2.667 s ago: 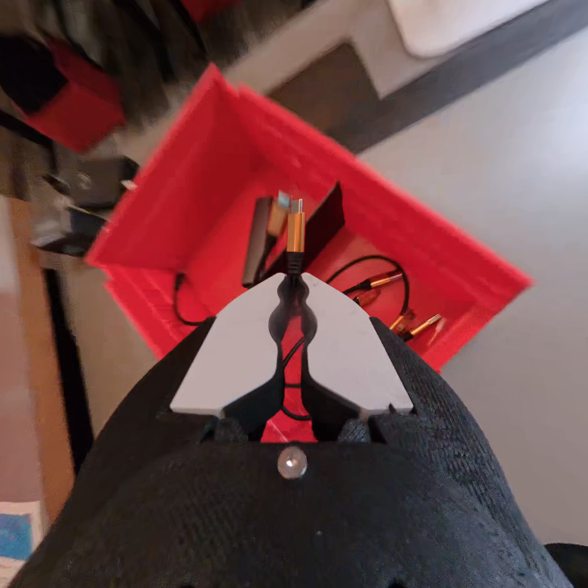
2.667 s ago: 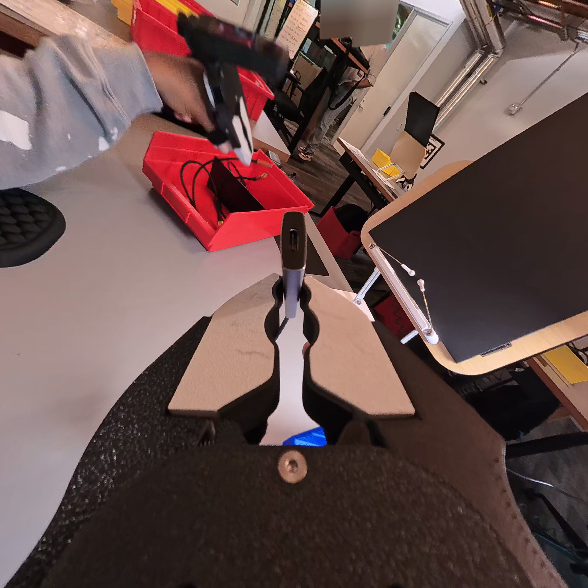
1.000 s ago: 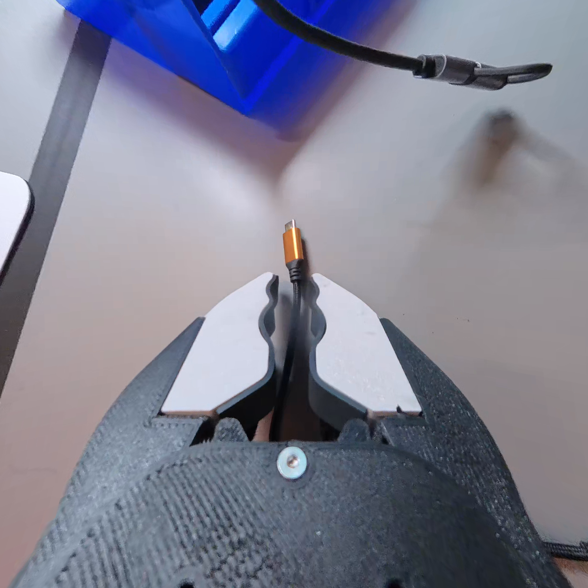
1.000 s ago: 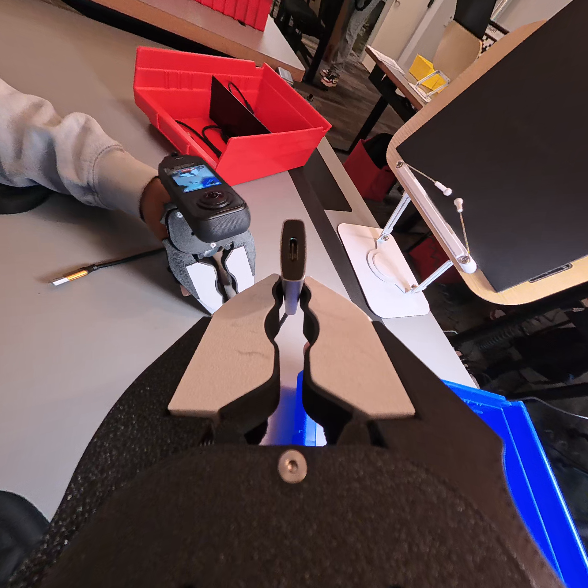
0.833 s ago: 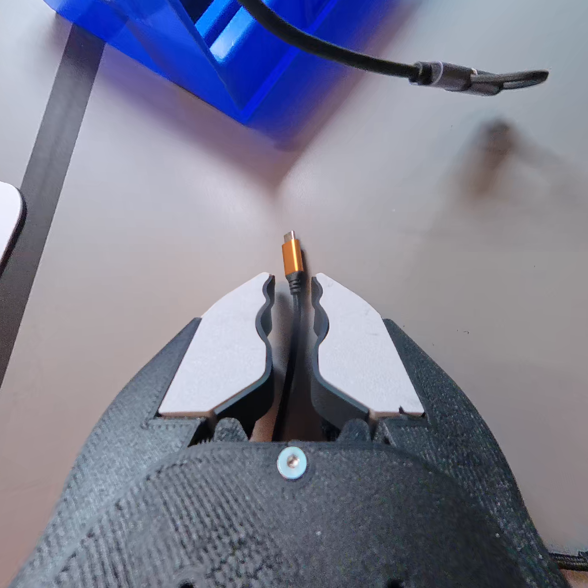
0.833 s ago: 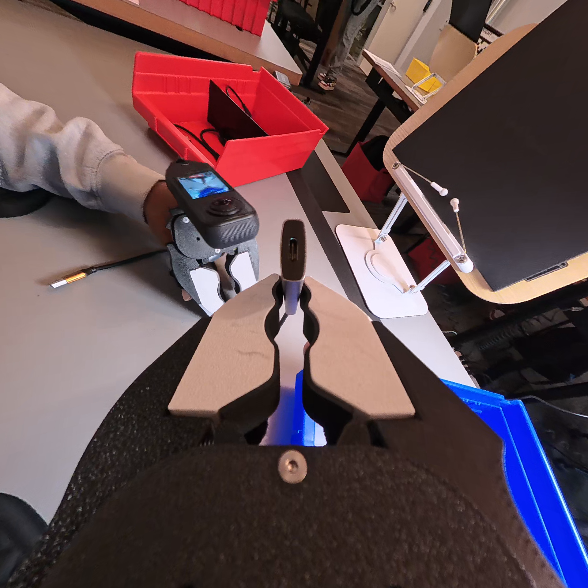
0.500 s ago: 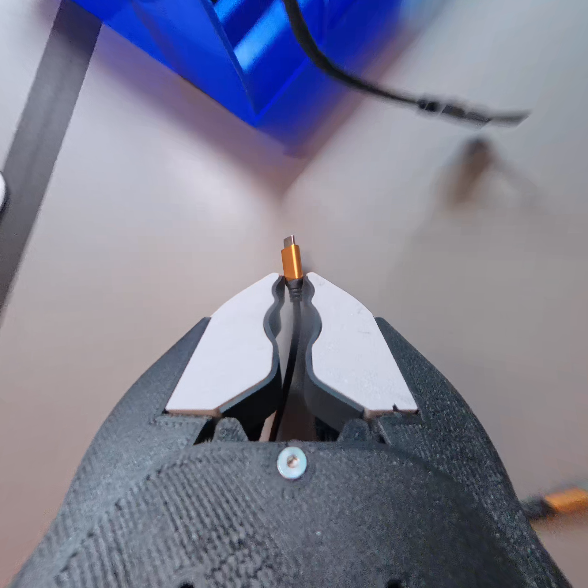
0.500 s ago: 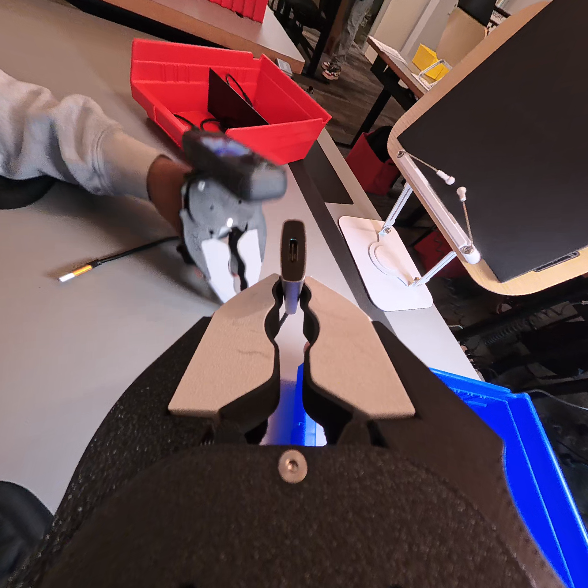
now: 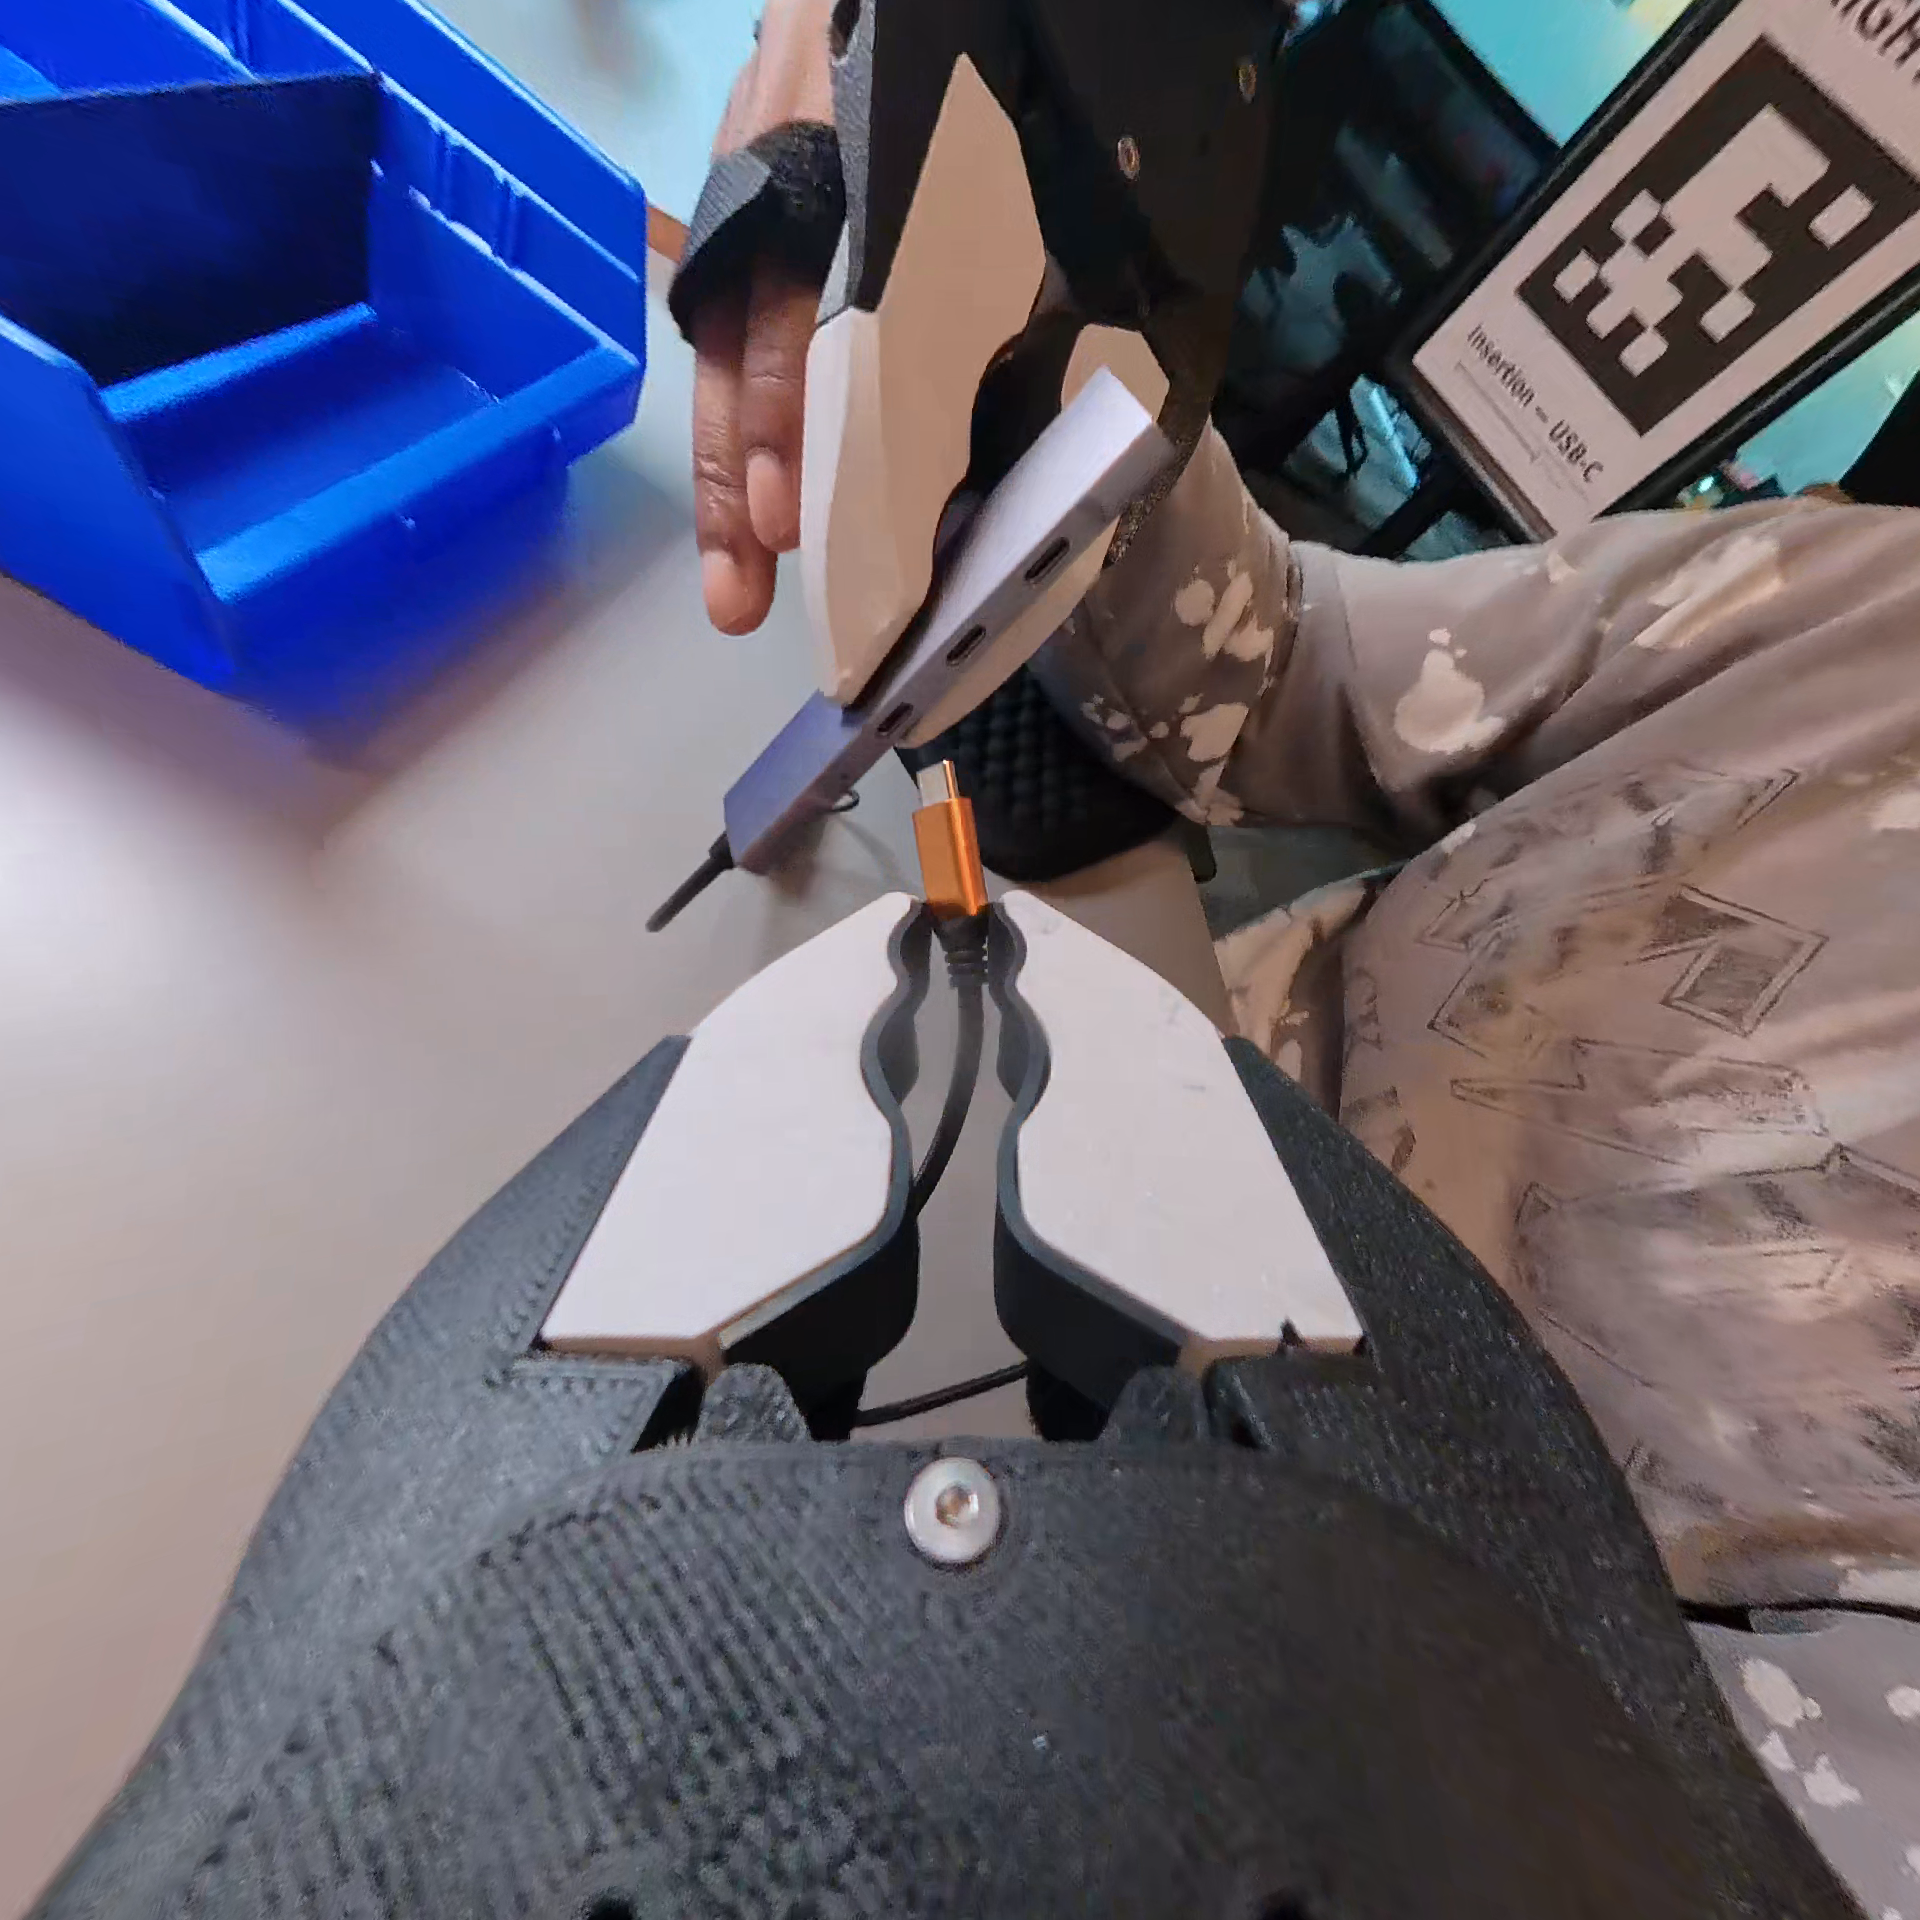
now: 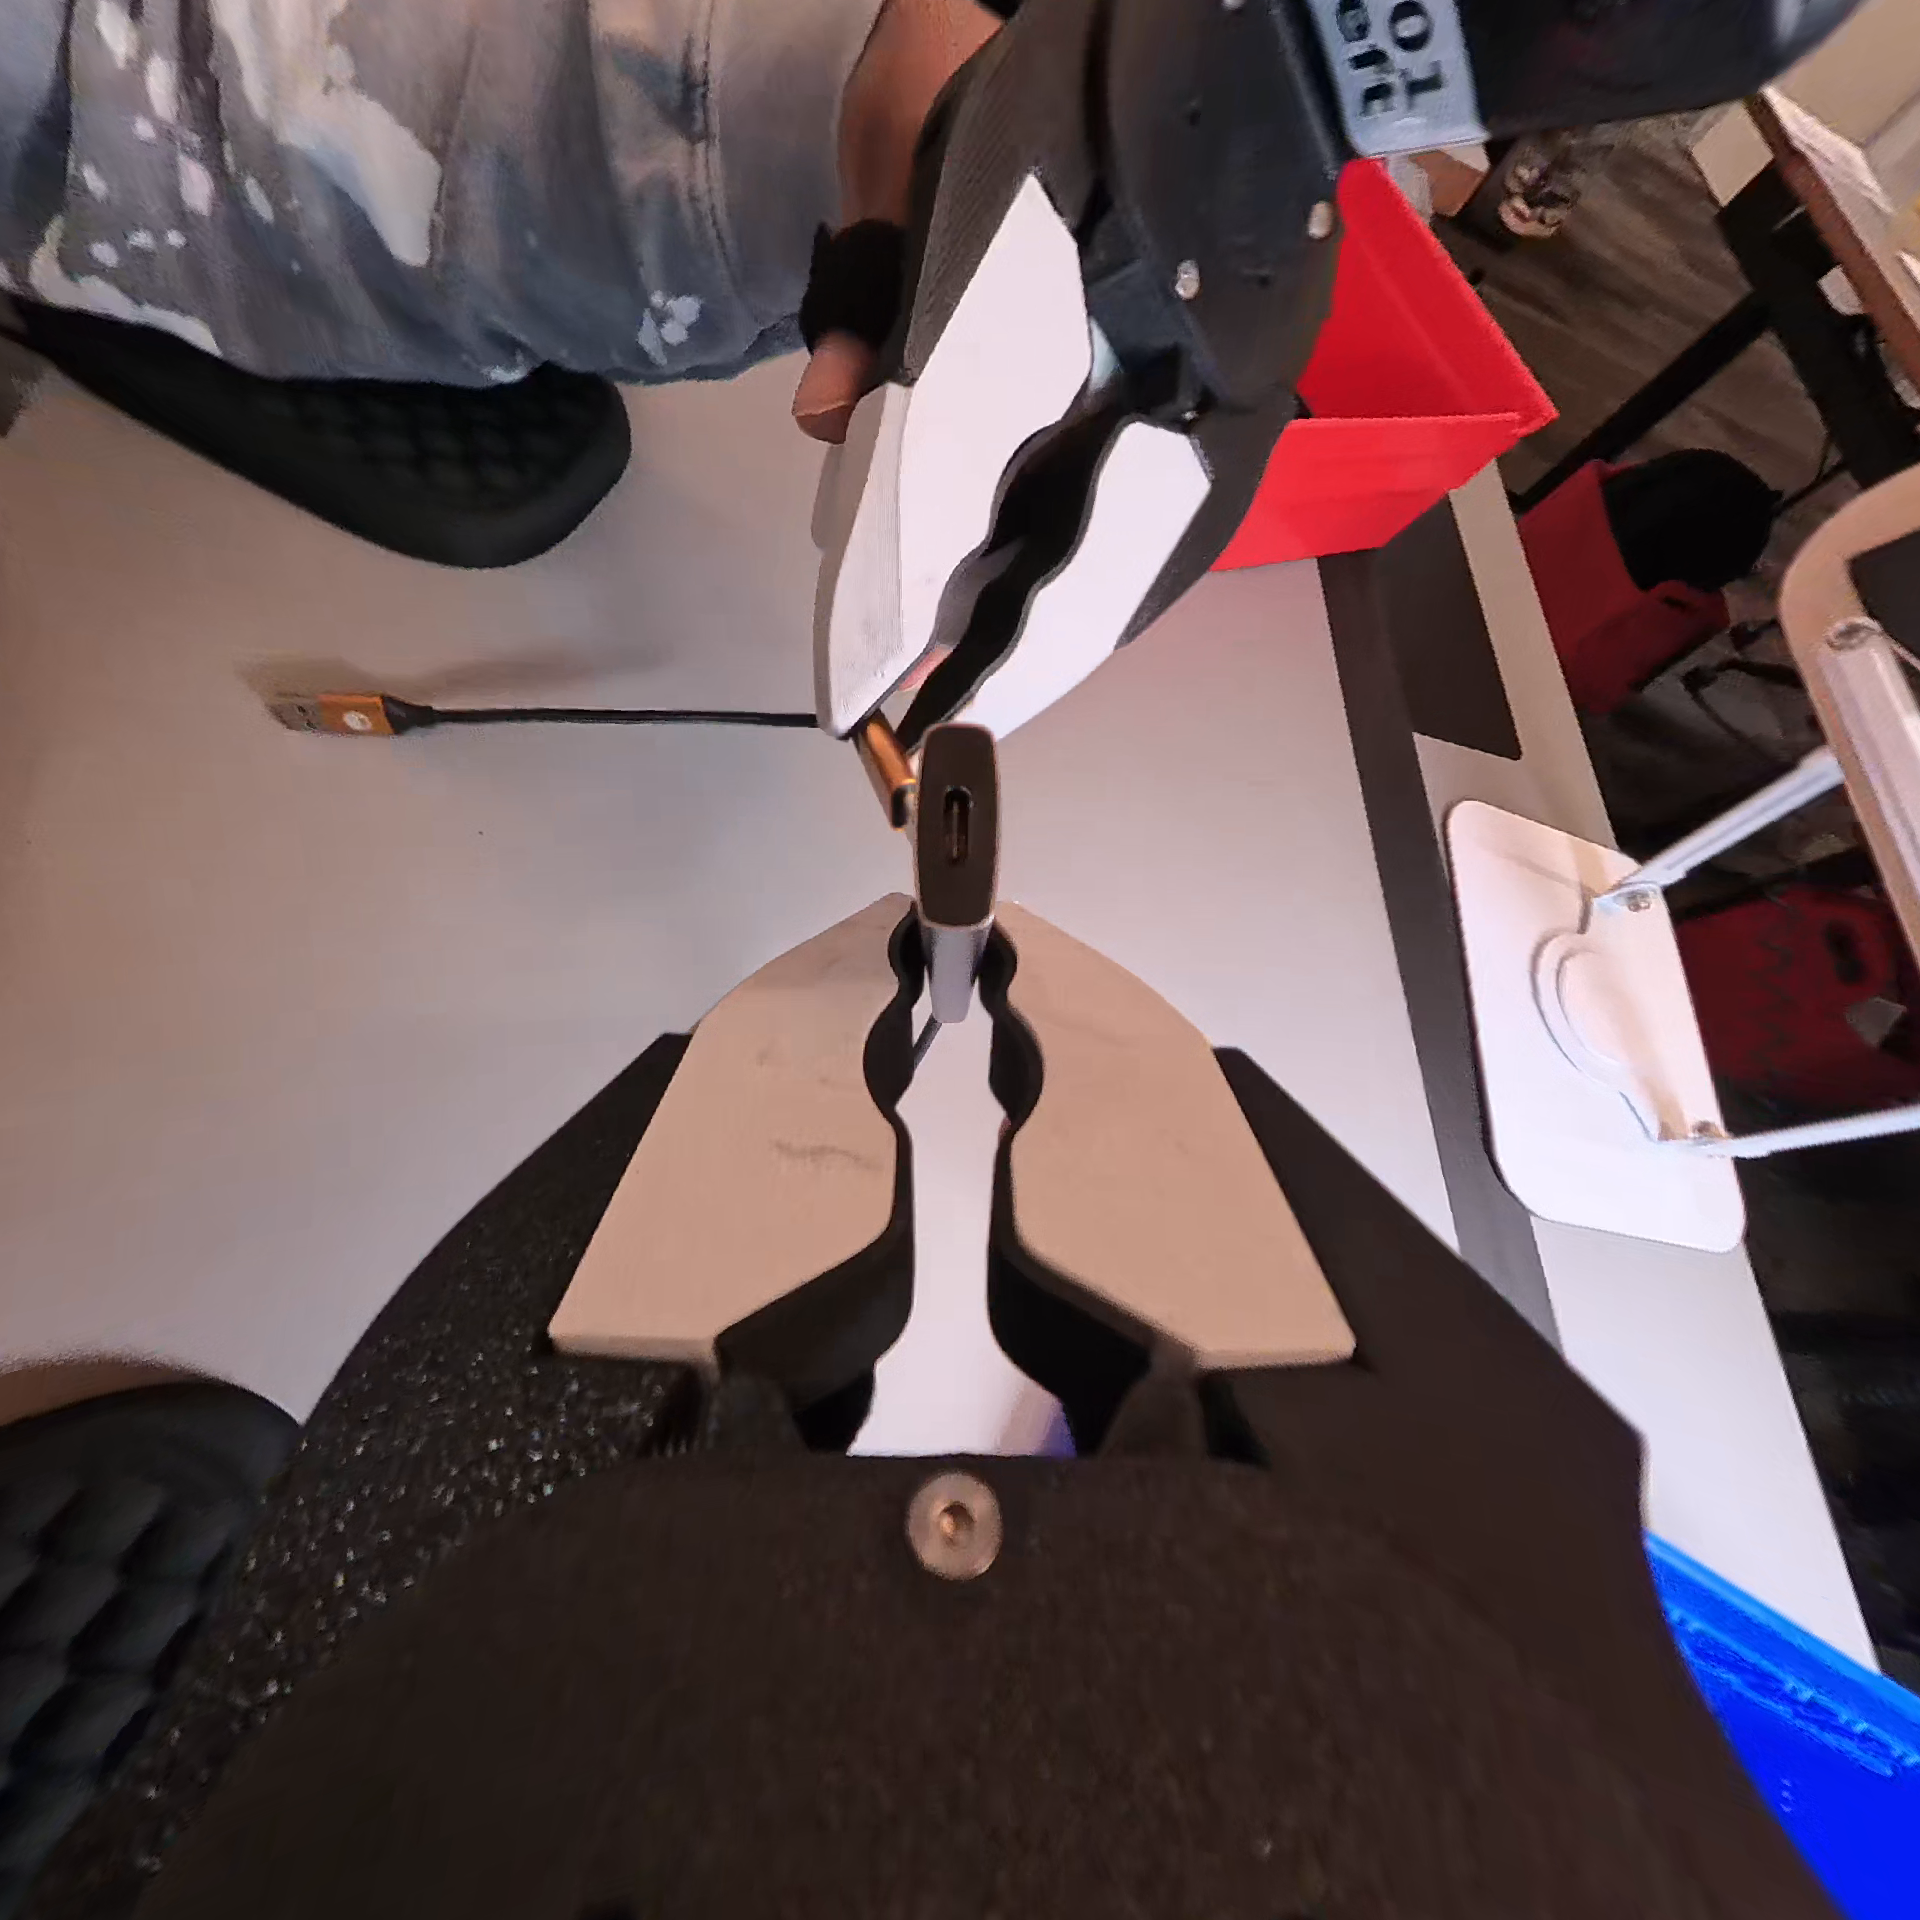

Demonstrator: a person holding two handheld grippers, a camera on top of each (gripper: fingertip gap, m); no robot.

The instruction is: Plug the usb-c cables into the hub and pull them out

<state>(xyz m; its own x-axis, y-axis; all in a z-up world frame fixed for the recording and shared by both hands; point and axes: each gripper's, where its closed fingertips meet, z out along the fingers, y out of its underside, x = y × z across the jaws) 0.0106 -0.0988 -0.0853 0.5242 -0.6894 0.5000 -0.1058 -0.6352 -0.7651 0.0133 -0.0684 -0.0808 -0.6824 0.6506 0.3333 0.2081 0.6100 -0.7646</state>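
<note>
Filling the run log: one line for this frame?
phase: pre-insertion | left gripper: shut on orange usb-c plug | right gripper: shut on hub | plug tip just short of hub side port, not seated

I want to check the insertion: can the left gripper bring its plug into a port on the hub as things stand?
Probably yes. The left gripper holds the plug just short of the hub, tip towards the row of ports, nothing between them. The right gripper covers only part of the hub.

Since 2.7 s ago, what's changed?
The left gripper carried the cable from the red bin, briefly opened and regripped it over the table, then raised its plug to the hub. The right gripper stayed shut on the hub.
</note>
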